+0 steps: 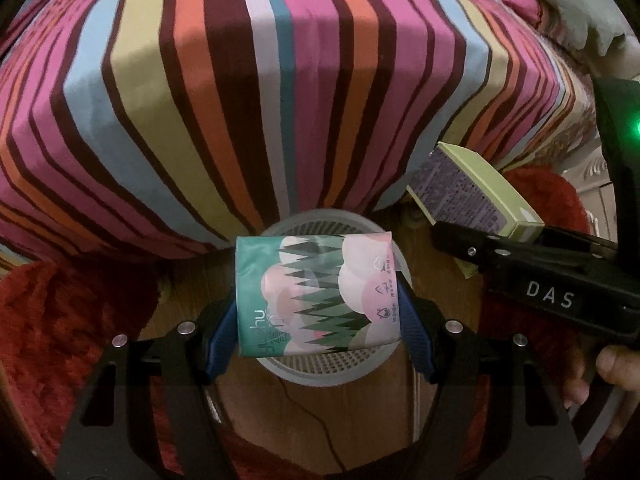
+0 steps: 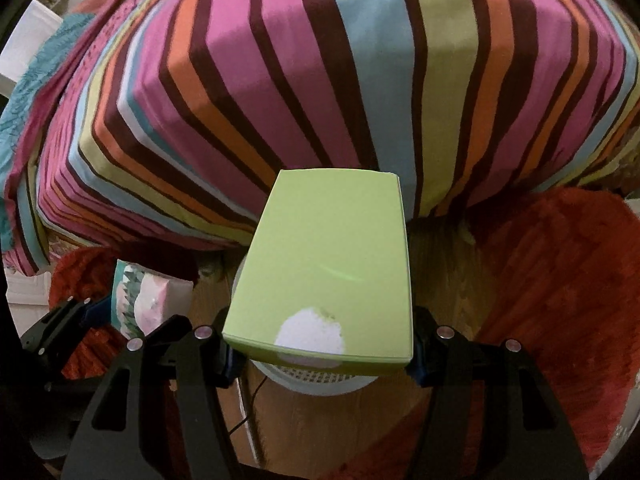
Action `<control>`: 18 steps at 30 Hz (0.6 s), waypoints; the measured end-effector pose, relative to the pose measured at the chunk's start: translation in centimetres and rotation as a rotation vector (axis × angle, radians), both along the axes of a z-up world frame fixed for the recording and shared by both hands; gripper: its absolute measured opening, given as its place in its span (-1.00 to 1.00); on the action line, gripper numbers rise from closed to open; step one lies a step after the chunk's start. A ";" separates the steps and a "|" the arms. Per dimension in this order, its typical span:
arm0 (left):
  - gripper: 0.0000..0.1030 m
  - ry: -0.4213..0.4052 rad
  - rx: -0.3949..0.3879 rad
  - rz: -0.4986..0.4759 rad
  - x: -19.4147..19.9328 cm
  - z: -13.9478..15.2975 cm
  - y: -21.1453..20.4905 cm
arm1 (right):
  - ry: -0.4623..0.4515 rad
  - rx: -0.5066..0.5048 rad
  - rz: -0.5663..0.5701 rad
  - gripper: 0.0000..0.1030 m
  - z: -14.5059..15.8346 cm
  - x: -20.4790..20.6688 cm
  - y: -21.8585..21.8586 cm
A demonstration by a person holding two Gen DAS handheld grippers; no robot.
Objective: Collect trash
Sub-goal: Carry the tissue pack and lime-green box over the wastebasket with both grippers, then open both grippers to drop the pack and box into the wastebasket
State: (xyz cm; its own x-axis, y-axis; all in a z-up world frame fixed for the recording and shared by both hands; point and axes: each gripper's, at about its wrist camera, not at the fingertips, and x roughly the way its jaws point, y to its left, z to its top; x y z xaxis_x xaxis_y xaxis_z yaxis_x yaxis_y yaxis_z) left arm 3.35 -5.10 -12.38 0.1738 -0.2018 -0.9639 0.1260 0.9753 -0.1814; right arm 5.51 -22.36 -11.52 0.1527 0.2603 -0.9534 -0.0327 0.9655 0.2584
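Left wrist view, from left to right: a red shaggy rug [image 1: 60, 320] covers the floor at the left edge, with the striped bed cover [image 1: 240, 100] filling the upper field. At centre, the left gripper [image 1: 318, 312] points steeply downward, its blue pads [image 1: 224, 332] pressed against the two short sides of a teal tissue pack [image 1: 316, 292] printed with trees and clouds; the jaws stand partly open, closed to the width of the pack. Directly beneath the pack lies a white perforated waste basket [image 1: 332, 368] on the wooden floor [image 1: 260, 420]. To the right, the right gripper [image 1: 520, 252] enters the field, holding a green carton [image 1: 476, 196] with a printed purple face, near the basket's rim.

Right wrist view, from left to right: the tissue pack appears at lower left in the other gripper; at centre the green carton fills the space between the jaws, which are closed on its sides at a narrow-to-moderate opening. The basket's rim shows just below the carton.

Progress, as judged: both items are collected and carried over or beside the basket. Release into the basket remains. Whether the basket already holds trash, or whether other trash remains elsewhere, cannot be told.
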 end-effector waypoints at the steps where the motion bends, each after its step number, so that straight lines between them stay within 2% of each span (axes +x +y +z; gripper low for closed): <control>1: 0.32 0.009 0.001 -0.002 0.0 -0.2 0.1 | 0.014 0.004 -0.003 0.13 -0.3 0.2 0.0; 18: 0.33 0.228 0.043 -0.024 0.6 -5.5 -0.8 | 0.252 0.056 -0.031 0.13 -6.0 0.3 1.1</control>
